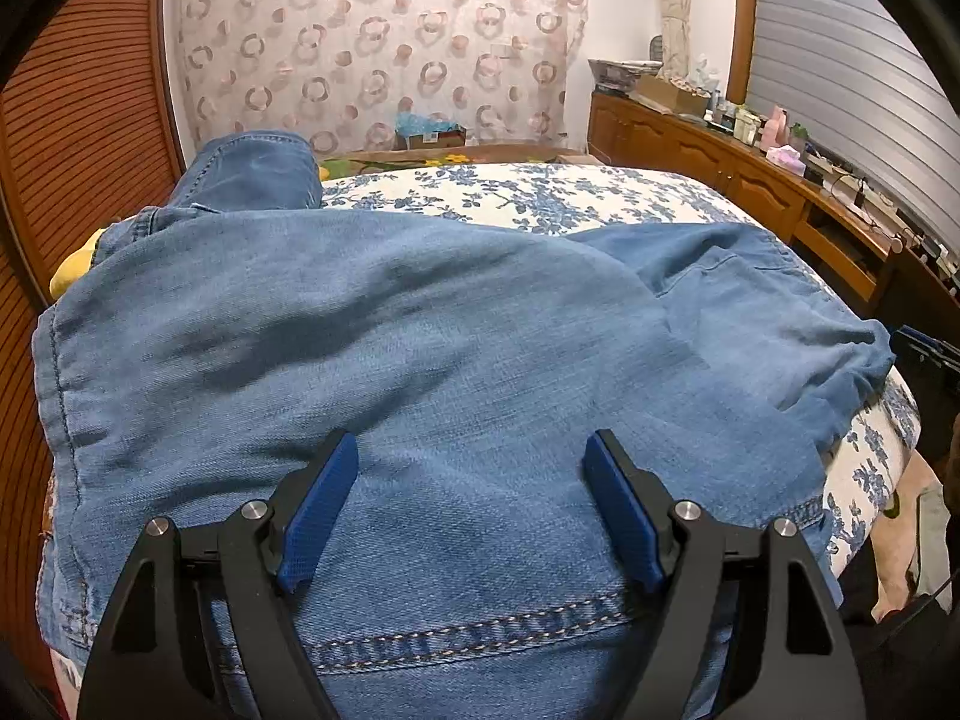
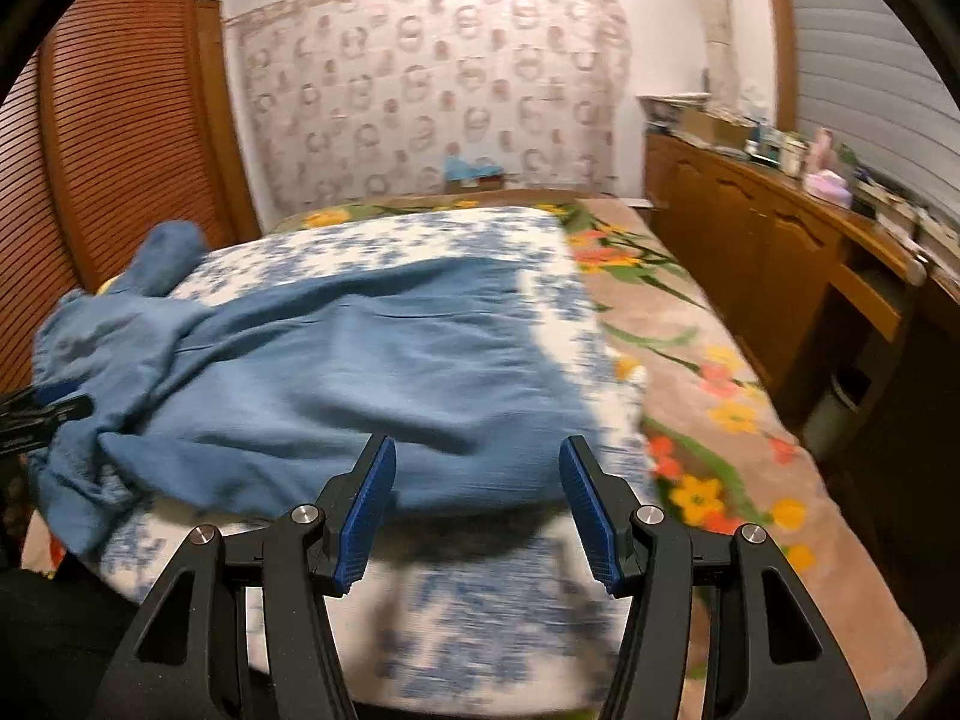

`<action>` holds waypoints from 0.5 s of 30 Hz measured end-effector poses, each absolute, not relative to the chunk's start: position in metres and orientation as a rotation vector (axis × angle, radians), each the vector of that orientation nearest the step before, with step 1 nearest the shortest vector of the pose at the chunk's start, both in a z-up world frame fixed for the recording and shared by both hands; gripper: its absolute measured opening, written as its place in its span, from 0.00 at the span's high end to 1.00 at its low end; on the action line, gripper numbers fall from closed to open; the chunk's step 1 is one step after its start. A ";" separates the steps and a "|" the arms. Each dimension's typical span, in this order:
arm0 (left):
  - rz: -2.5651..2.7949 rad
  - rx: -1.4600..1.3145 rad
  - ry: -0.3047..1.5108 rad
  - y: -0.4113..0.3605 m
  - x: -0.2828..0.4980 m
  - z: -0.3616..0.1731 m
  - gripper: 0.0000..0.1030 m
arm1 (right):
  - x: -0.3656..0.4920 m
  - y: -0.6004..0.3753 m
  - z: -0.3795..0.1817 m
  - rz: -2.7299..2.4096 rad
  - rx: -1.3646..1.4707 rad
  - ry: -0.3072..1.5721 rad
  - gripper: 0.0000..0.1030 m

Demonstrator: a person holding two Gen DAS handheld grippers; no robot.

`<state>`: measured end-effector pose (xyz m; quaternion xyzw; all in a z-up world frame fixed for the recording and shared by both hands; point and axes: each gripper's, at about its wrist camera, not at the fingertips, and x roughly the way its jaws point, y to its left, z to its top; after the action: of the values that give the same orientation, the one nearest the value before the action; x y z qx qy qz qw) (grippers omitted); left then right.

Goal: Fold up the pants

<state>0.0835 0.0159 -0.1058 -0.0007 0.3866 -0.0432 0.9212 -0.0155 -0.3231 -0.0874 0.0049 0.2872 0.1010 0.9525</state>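
1. The left gripper hangs over the near part of the blue denim pants, its blue-padded fingers set wide apart with only cloth beneath them and nothing pinched between.
2. A stitched seam band of the pants runs across just under that gripper, at the near edge of the left wrist view.
3. The right gripper is at the near right side of the bed, its fingers parted to a middling gap and empty; they are just short of the near hem of the pants, and this view is blurred.
4. The pants lie spread across the blue-flowered white sheet, rumpled, with one part bunched toward the left side and one leg end raised at the far left.
5. To the right of the sheet a blanket with orange and yellow flowers covers the bed.
6. Along the right wall stands a wooden cabinet with small items crowded on top.
7. At the far end hangs a curtain with a ring pattern; a slatted wooden door is on the left.
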 end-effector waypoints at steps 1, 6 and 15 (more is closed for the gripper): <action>-0.089 0.001 0.795 0.016 0.084 -0.105 0.23 | -0.014 -0.329 -0.089 0.189 0.017 0.589 0.43; -0.088 0.001 0.803 0.016 0.084 -0.102 0.23 | -0.007 -0.343 -0.096 0.156 0.039 0.615 0.43; -0.135 -0.026 0.744 0.014 0.073 -0.082 0.23 | 0.011 -0.338 -0.103 0.210 0.073 0.650 0.43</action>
<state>0.0728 0.0138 -0.0822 -0.0129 0.3631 -0.0659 0.9293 0.0105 -0.3380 -0.1029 0.0358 0.3186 0.1028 0.9416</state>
